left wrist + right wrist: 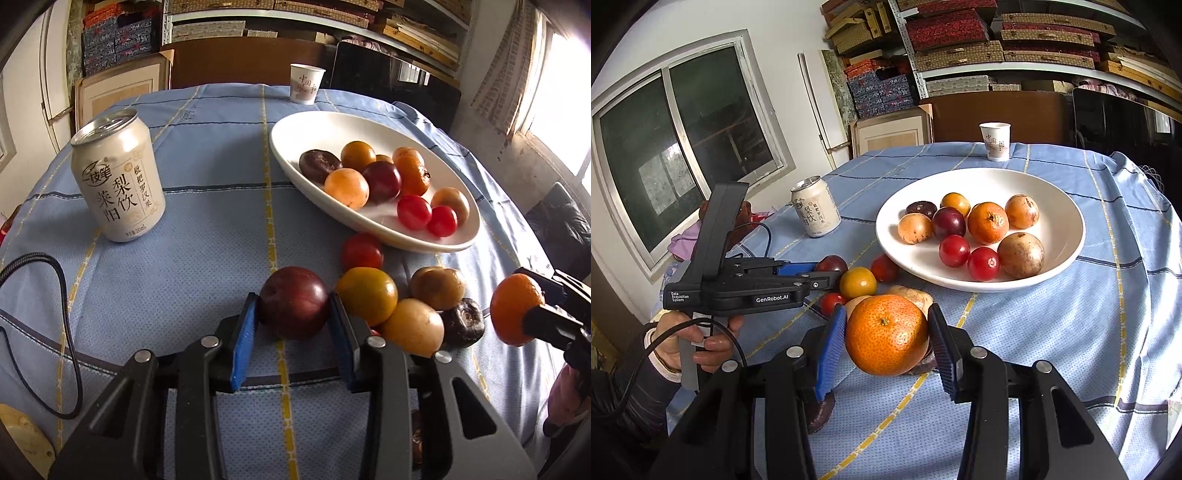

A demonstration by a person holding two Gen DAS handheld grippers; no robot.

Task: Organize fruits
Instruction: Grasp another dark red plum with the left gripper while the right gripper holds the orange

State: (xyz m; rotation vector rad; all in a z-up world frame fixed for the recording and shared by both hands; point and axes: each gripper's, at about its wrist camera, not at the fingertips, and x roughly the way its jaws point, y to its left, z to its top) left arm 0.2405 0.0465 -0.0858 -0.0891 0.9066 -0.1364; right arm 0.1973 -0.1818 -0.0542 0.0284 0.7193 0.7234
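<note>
Near edge, left gripper point(293, 312): blue pads touching both sides of a dark red plum point(294, 302); jaws pinching it; plum resting on the cloth.
Near edge, right gripper point(886, 334): jaws pinching a mandarin point(886, 334), one pad on each flank; mandarin held above the cloth, over the loose fruit.
Left hand point(701, 341): wrapped round the grip of the left gripper, dark sleeve at the wrist, cable trailing below.
Loose pile, just beside the plum: yellow-orange fruit point(367, 293) touching the outer face of the right-side finger; pale yellow fruit point(413, 326) and brownish fruit point(437, 288) behind it; dark wrinkled fruit point(463, 321) at the side; red tomato point(361, 252) against the plate rim.
Cloth point(207, 258): blue, yellow and dark stripes, covering the table.
Plate point(314, 125): white, oval, past the pile; holding two tomatoes, one plum, one mandarin, several yellow-brown fruits and one dark wrinkled fruit, grouped toward the near half.
Can point(118, 181): upright, cream, well apart from the plate.
Far edge: paper cup point(306, 83), upright.
Background: shelves point(997, 44) stacked with boxes; window point(683, 147).
</note>
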